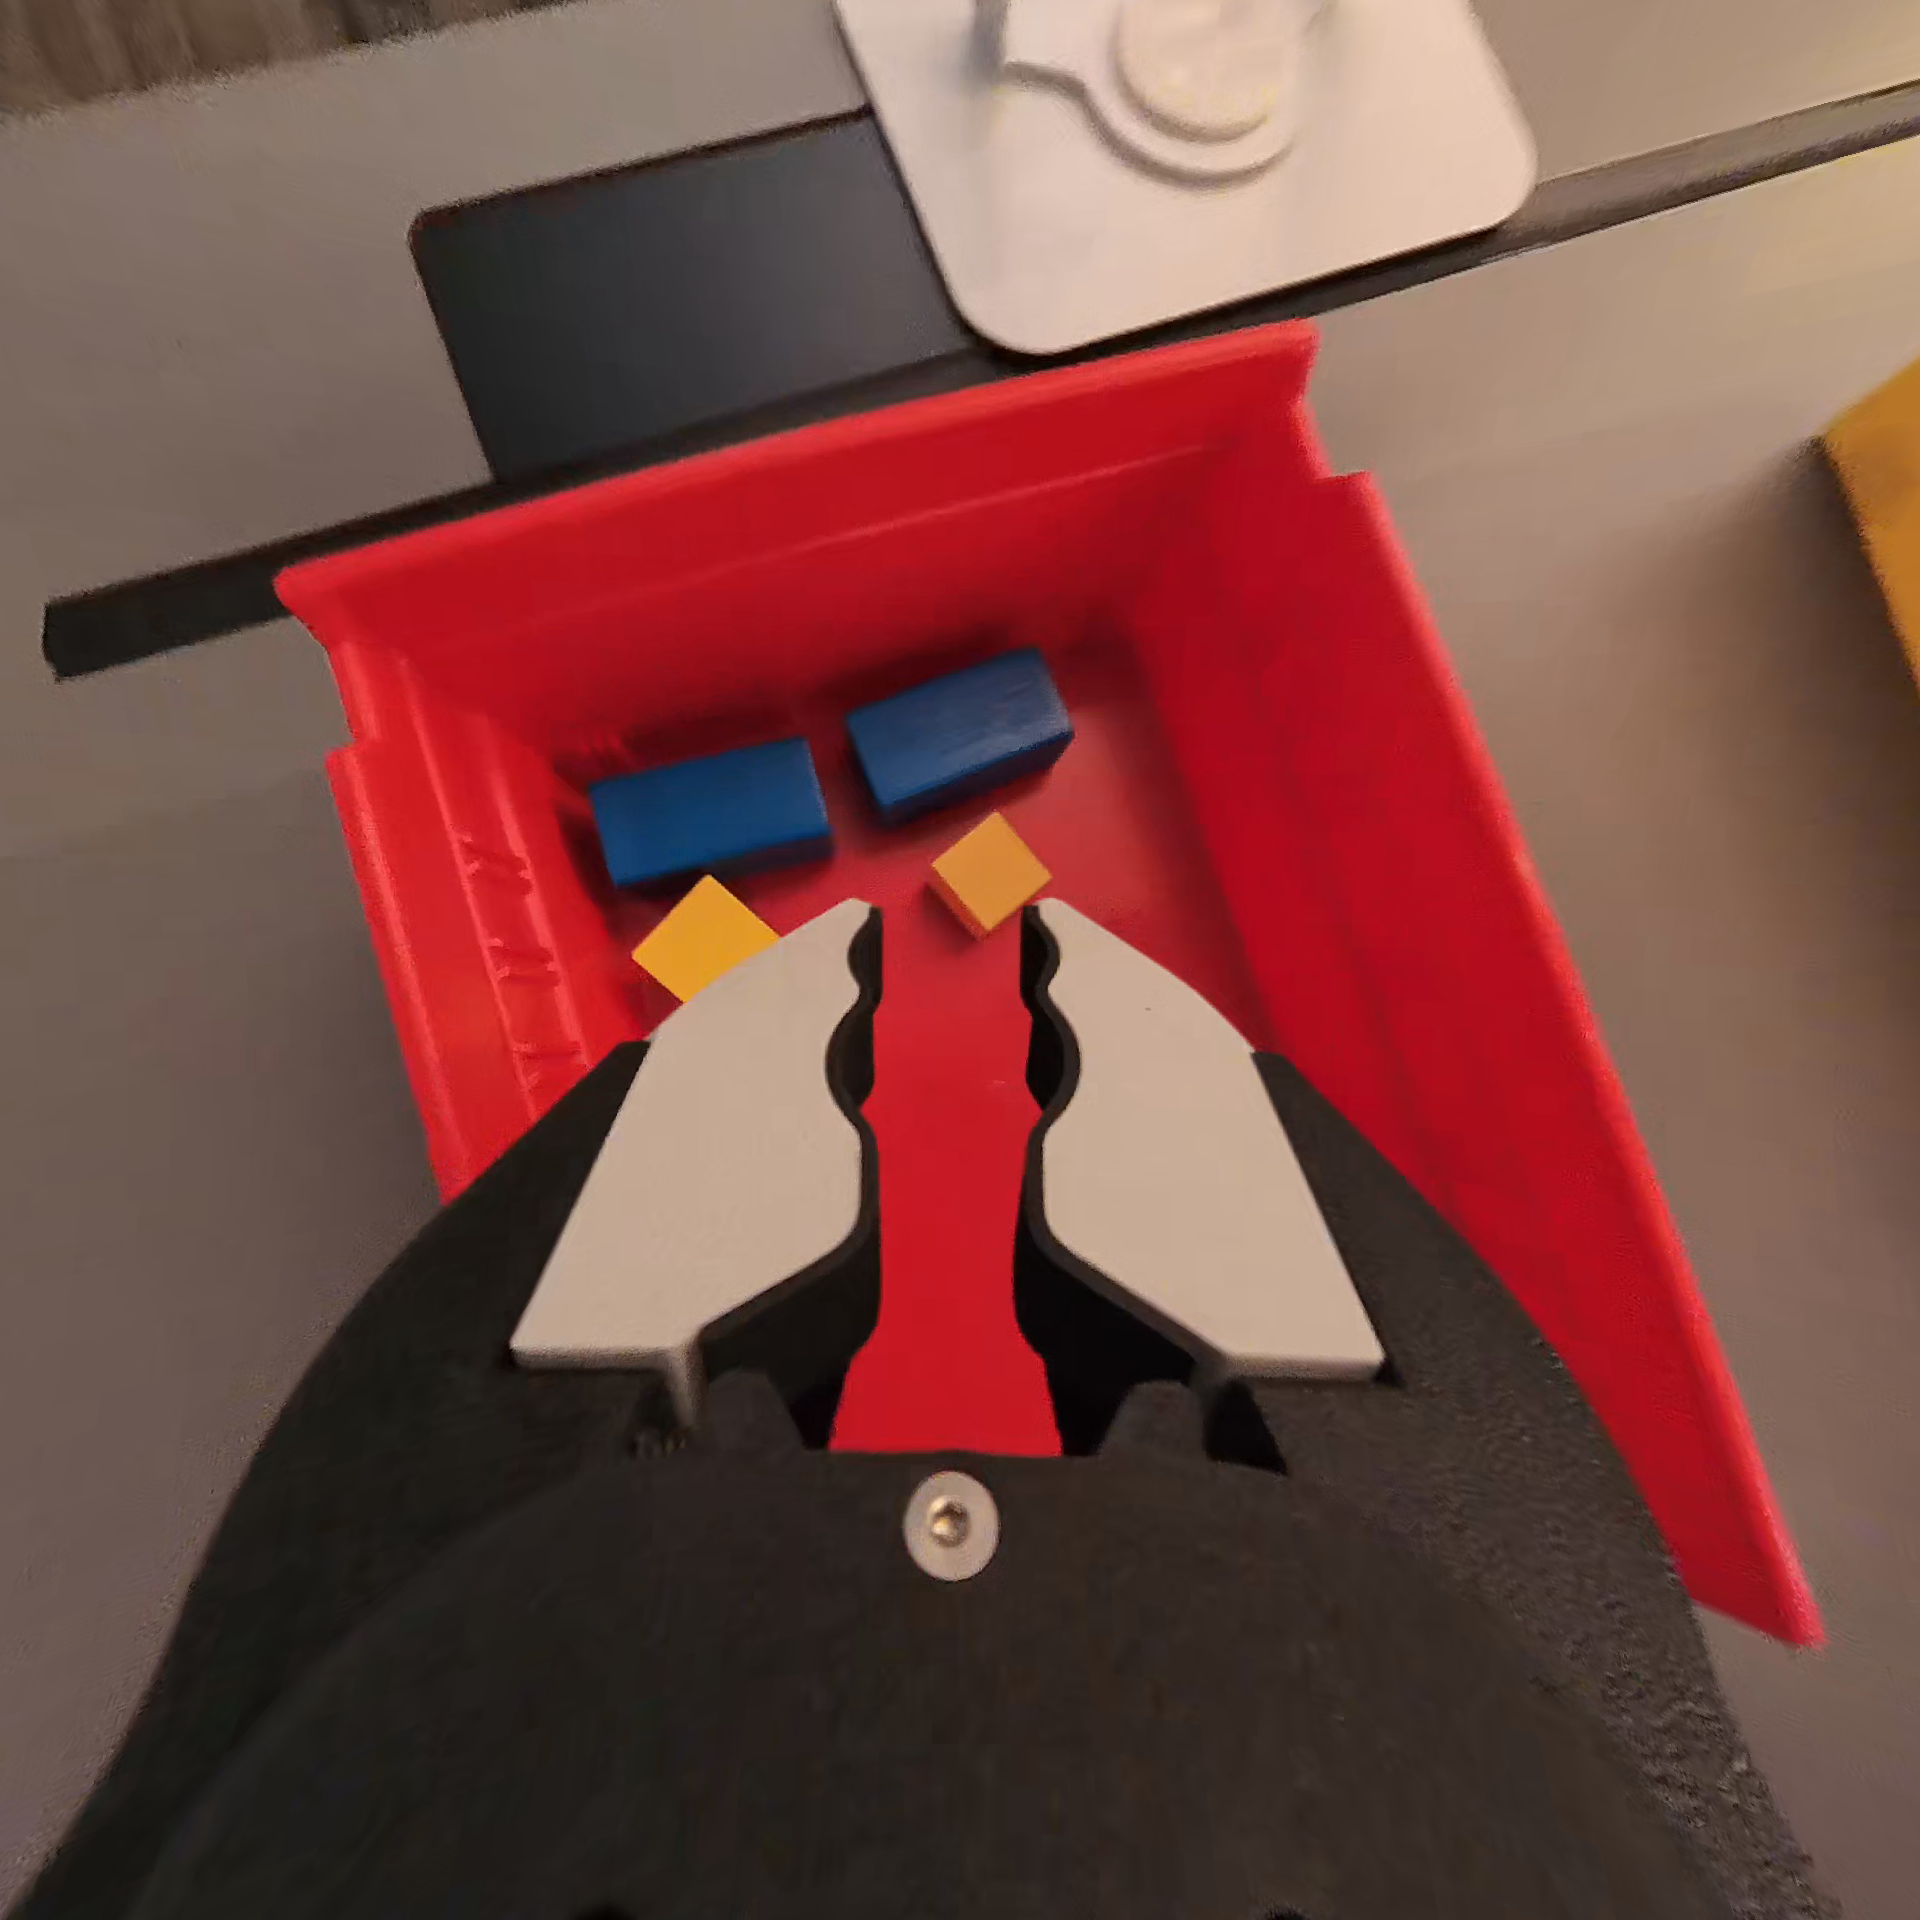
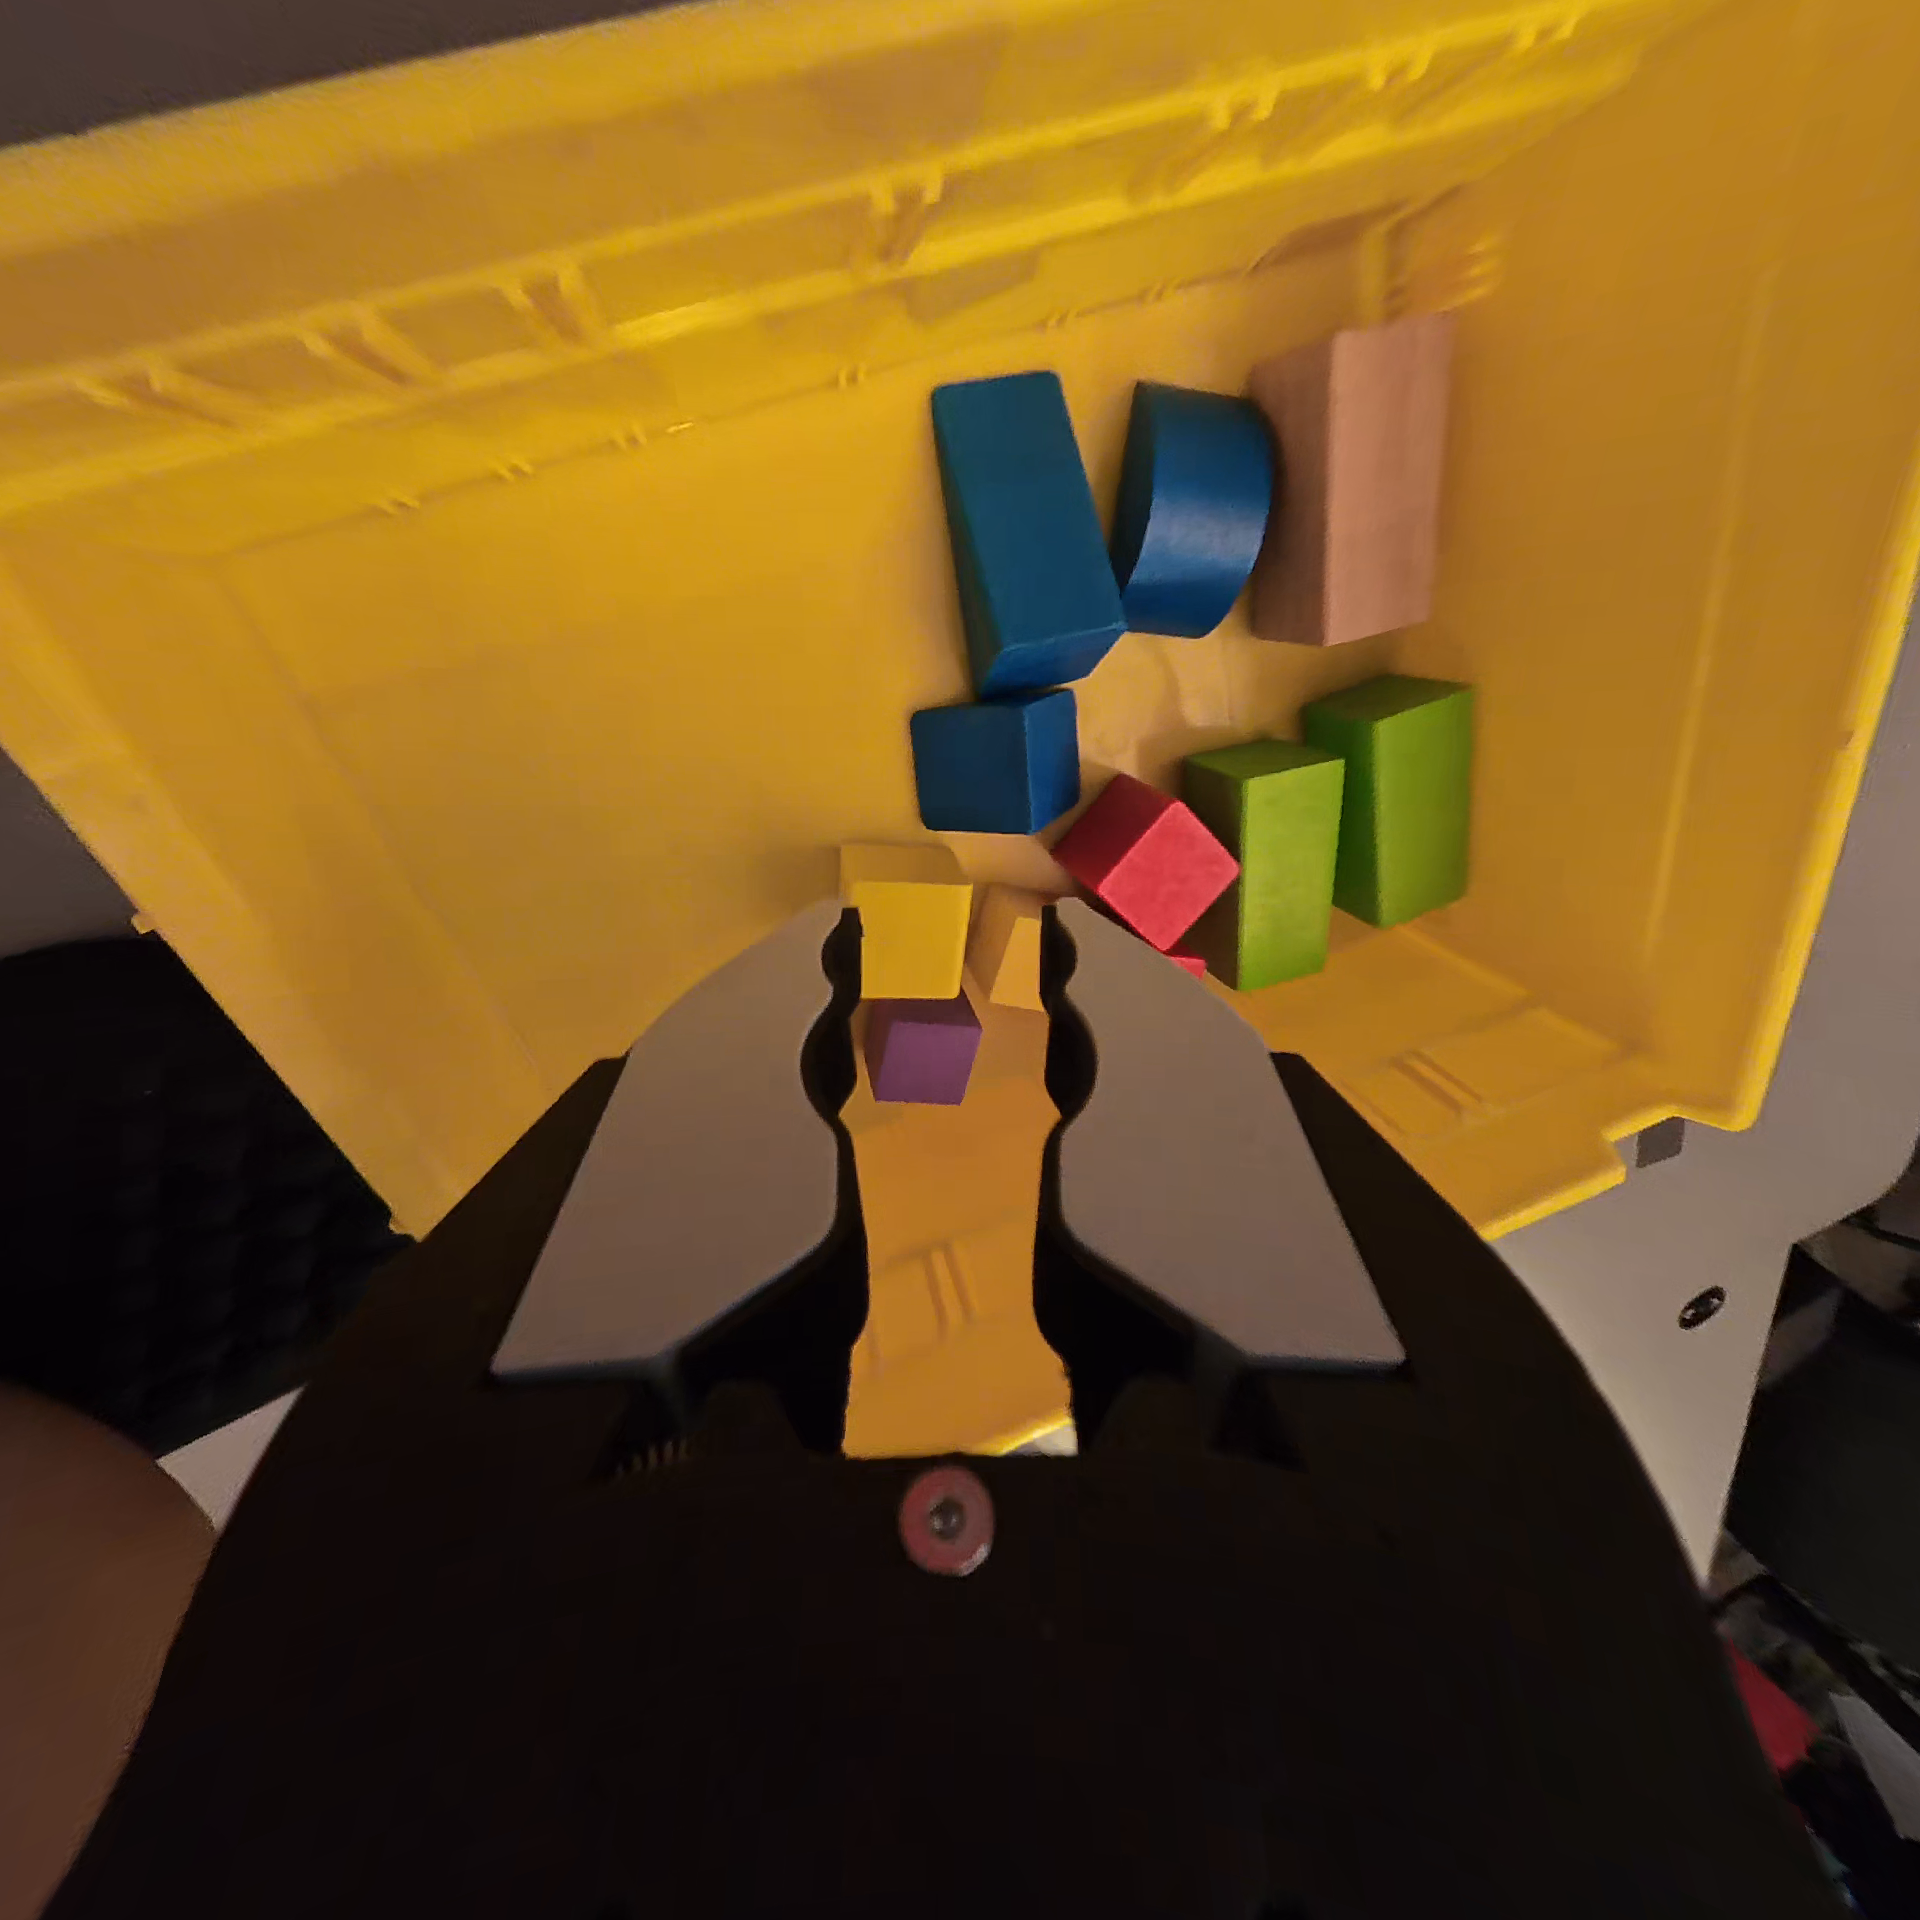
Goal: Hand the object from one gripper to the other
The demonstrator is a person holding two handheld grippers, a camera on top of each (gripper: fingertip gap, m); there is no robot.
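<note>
Both tools are spread and empty, left tool (image 1: 951,914) over the red bin (image 1: 1403,935), so the right tool (image 2: 951,920) should straddle one yellow block (image 2: 909,935) squarely before pinching.

**Plastics, painted wood and matt tongs**

The red bin (image 1: 1351,831) looks like matt plastic with fine layered ridges on its walls. The yellow crate (image 2: 520,520) at the upper left of the right wrist view is smooth moulded plastic with a slight sheen. The blocks look like painted wood with a matt finish; the pale block (image 2: 1361,488) at upper right shows bare wood grain. The left tongs (image 1: 951,914) have smooth matt grey pads (image 1: 717,1164) set in rough, grainy black bodies, with a shiny metal screw (image 1: 948,1525).
</note>
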